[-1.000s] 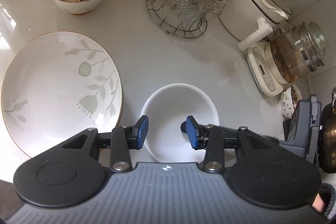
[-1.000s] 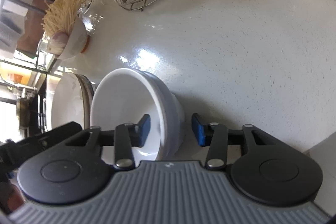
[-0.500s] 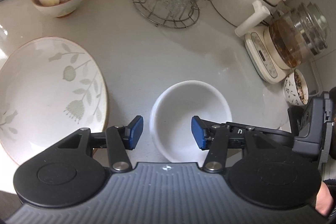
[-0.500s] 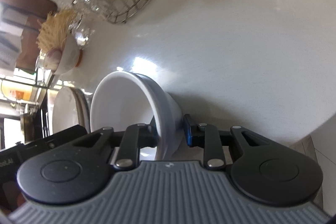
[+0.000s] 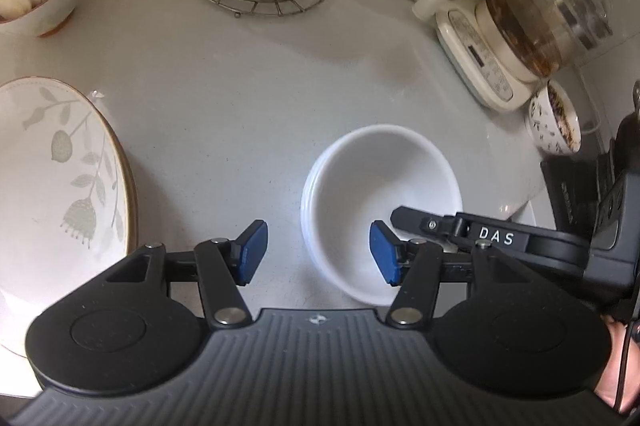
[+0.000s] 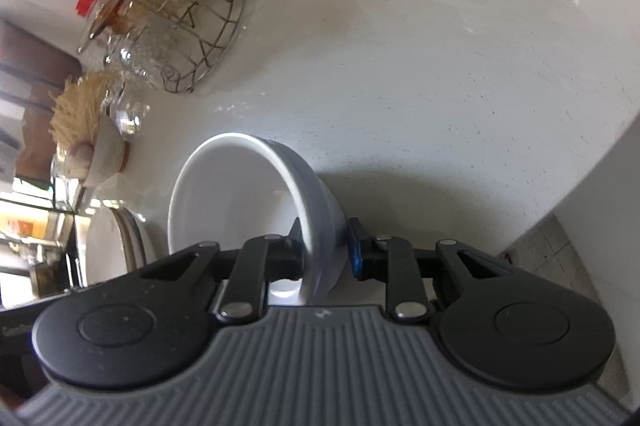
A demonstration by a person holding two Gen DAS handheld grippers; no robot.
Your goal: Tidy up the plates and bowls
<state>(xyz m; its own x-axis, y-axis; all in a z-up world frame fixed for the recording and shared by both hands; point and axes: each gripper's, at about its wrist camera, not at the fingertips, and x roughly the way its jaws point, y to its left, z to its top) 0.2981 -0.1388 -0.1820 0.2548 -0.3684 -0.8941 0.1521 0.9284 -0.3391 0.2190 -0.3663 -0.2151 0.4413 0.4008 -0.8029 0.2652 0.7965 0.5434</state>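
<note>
Clamping my right gripper (image 6: 325,246), jaws just closing across the white bowl (image 6: 240,202) wall, while my left gripper (image 5: 318,252), jaws just opening and empty, straddles its near rim, I judge lifting toward the floral plate (image 5: 52,186) comes next.

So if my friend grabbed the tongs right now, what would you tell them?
Right tongs: clamped on the near wall of the white bowl, one pad inside, one outside; they have just been closing.
Left tongs: open and holding nothing; they have just been opening. One pad hangs over the bowl, the other over the counter.
Flowered plate: on the counter to the left of the bowl, untouched.
Done: the bowl is gripped.
Left: probably carry the bowl over and set it with the plate.
</note>
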